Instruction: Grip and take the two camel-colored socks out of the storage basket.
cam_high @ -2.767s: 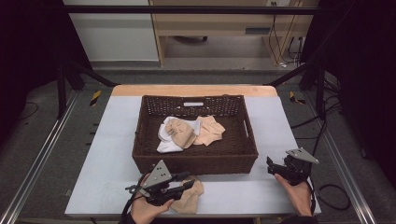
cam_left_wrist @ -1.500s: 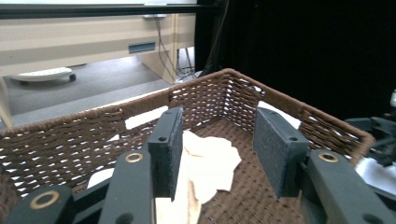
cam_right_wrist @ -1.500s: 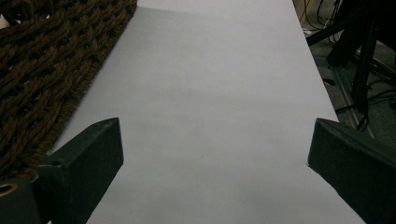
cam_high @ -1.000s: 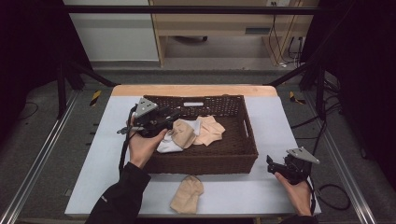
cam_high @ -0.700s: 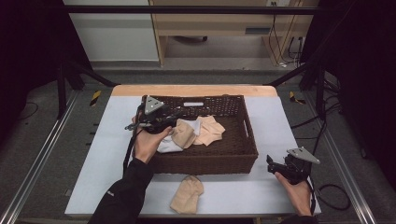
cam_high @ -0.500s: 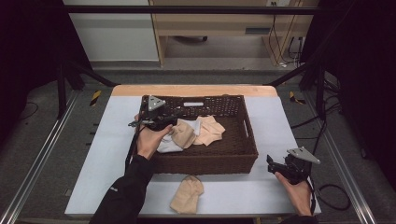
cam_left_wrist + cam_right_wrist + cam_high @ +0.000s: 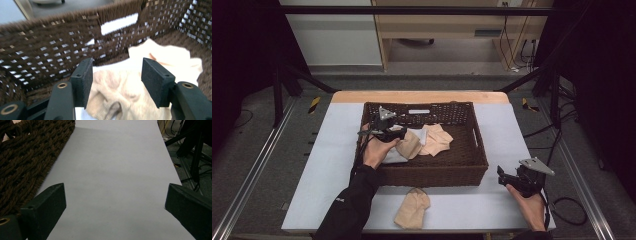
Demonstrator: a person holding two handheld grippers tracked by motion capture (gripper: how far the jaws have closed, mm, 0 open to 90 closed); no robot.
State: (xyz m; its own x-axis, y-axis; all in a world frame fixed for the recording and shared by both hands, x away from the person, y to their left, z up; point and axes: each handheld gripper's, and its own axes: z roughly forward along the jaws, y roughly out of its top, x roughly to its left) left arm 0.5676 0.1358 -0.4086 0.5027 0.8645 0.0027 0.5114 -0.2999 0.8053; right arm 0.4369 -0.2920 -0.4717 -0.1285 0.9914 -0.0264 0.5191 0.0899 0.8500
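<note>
Jaws of the left gripper (image 7: 117,82) have just been opening and stand wide, nothing pinched, straddling a beige sock (image 7: 117,97) inside the wicker basket (image 7: 462,165). Closing now might catch the white cloth (image 7: 417,135) underneath too. Off at the table's right, the right gripper (image 7: 512,179) rests agape, empty.

1. One dark brown woven wicker basket (image 7: 432,170), rectangular.
2. Three beige knitted cloth pieces: two inside the basket (image 7: 410,145) (image 7: 437,139), one on the table (image 7: 412,208).
3. One white cloth (image 7: 417,134) in the basket.
4. Two black two-jaw grippers (image 7: 398,131) (image 7: 502,174).
</note>
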